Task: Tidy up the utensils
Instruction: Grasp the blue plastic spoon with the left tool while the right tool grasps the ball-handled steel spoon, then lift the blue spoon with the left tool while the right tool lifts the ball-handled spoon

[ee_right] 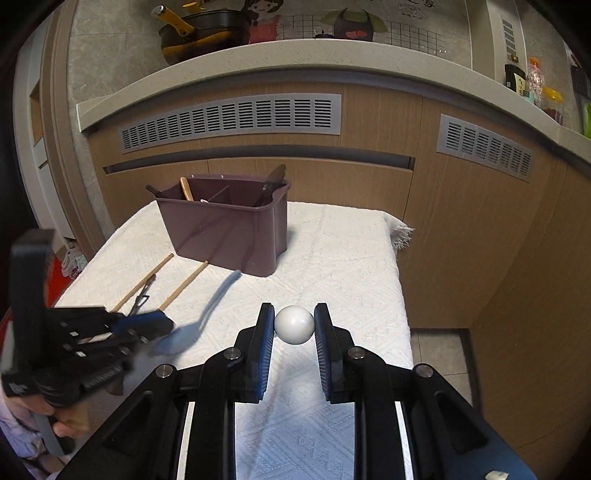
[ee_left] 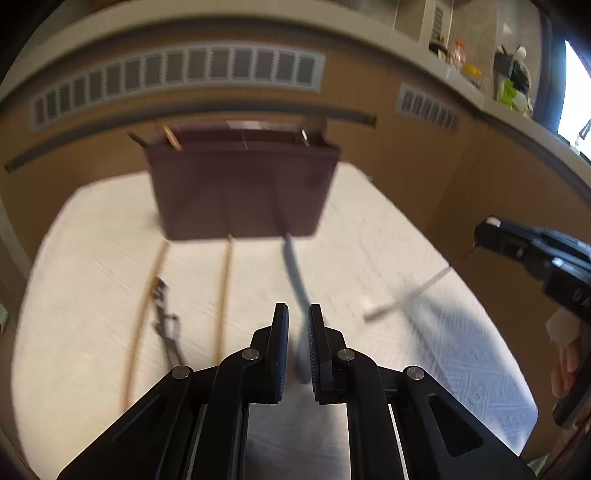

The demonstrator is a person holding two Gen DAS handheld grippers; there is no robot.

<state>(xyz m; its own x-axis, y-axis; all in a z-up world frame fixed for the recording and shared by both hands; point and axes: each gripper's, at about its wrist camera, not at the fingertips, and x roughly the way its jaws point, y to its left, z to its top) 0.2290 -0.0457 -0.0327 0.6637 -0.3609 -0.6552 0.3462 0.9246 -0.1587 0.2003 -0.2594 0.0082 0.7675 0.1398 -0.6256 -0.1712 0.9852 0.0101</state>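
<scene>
Your right gripper (ee_right: 294, 317) is clamped on the round white end of a utensil (ee_right: 294, 325), smooth and pale like a ball, pinched between both blue pads above the table. From the left wrist view that same white utensil (ee_left: 406, 295) shows as a long pale stick hanging below your right gripper (ee_left: 487, 230) over the cloth.

Your left gripper (ee_left: 298, 321) has its jaws drawn close together around a blue-grey spoon (ee_left: 295, 273); the frame is smeared, so I cannot tell whether the pads actually press on it. From the right wrist view the blue-grey spoon (ee_right: 207, 314) is blurred, its bowl just beside your left gripper (ee_right: 155, 325), its handle angled toward the organizer.

Two wooden chopsticks (ee_right: 183, 286) lie side by side on the cloth, a small dark metal tool (ee_right: 142, 295) between them.

The maroon organizer (ee_right: 229, 229) stands upright at the far side, with a wooden handle and dark utensils poking out of its compartments.

All of it sits on a white textured cloth (ee_right: 332, 266) over a small table. Behind run wood-look cabinet fronts with grey vents (ee_right: 232, 120) and a pale countertop (ee_right: 332, 55) carrying a pan with a yellow handle (ee_right: 199, 31).
</scene>
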